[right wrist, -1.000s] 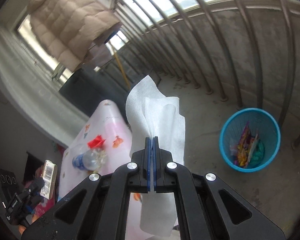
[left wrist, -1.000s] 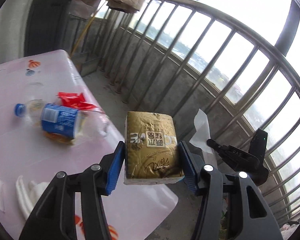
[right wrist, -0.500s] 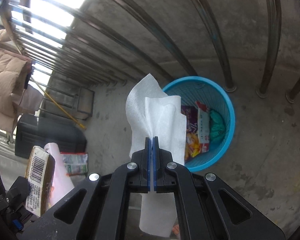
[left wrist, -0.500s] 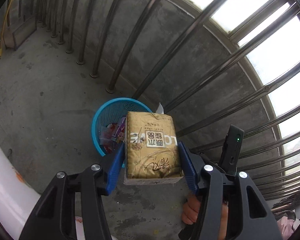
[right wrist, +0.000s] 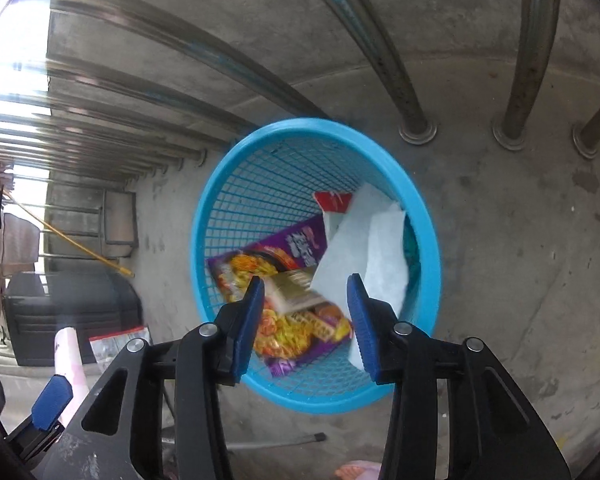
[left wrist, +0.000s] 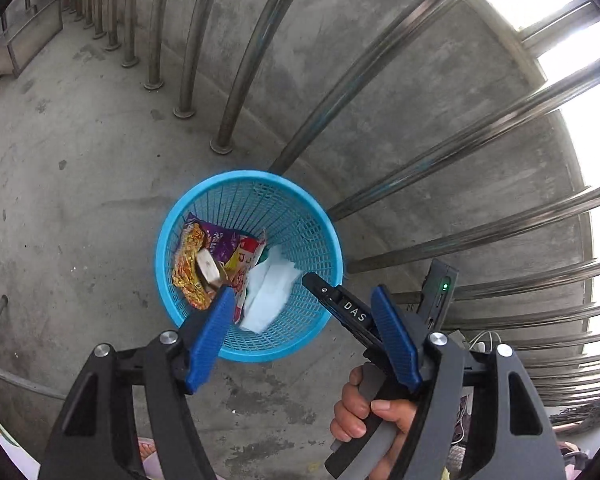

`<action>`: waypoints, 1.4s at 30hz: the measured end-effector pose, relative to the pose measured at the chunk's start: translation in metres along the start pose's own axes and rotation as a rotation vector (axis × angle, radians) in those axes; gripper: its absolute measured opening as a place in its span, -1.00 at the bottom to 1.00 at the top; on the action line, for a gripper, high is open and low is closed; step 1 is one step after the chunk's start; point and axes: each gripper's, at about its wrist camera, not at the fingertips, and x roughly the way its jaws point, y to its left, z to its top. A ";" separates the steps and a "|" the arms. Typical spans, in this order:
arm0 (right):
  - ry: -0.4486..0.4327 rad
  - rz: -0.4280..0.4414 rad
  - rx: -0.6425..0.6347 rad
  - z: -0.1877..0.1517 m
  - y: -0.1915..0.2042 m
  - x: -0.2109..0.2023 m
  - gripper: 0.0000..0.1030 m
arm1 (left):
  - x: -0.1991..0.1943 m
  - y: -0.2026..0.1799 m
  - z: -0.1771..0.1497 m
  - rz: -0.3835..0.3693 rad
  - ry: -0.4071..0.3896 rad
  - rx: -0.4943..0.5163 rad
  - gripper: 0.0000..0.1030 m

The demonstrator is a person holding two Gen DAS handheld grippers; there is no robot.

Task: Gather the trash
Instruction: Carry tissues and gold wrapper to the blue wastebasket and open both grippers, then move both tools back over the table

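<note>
A blue mesh basket (left wrist: 324, 216) stands on the concrete floor below both grippers. In it lie snack wrappers (left wrist: 188, 268), a gold box (left wrist: 208, 270) and a white tissue (left wrist: 270, 292). My left gripper (left wrist: 302, 292) hangs over the basket with its jaws opening and nothing between the blue pads. From the right wrist view, the basket (right wrist: 420, 208) holds the tissue (right wrist: 364, 248) and the blurred gold box (right wrist: 296, 292). My right gripper (right wrist: 306, 280) is over it, jaws opening and empty. A hand (left wrist: 364, 412) holds the right gripper's handle.
Steel railing bars (left wrist: 256, 40) and a low concrete wall (left wrist: 380, 128) run just behind the basket. A black case (right wrist: 72, 312), a packet (right wrist: 120, 344) on the floor and the pink table's edge (right wrist: 70, 356) lie to the left. A yellow stick (right wrist: 72, 244) leans further back.
Both grippers came down closer over the basket. The left one let go of the gold box and the right one let go of the tissue; both now lie in the basket.
</note>
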 end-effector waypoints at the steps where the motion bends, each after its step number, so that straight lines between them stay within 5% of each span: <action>1: -0.007 0.009 0.008 0.000 -0.003 -0.003 -0.13 | -0.007 0.000 -0.001 -0.009 -0.014 0.005 0.33; 12: -0.107 0.131 -0.067 -0.013 0.035 -0.055 -0.12 | -0.105 -0.006 -0.028 0.006 -0.210 0.043 0.32; 25: -0.151 0.237 -0.452 -0.081 0.146 -0.136 -0.12 | -0.266 0.040 -0.153 0.163 -0.486 -0.067 0.33; 33: -0.050 0.352 -0.729 -0.150 0.214 -0.161 -0.12 | -0.352 0.096 -0.259 0.323 -0.633 -0.212 0.33; 42: 0.224 0.491 -1.024 -0.272 0.280 -0.151 -0.12 | -0.414 0.152 -0.391 0.473 -0.768 -0.465 0.33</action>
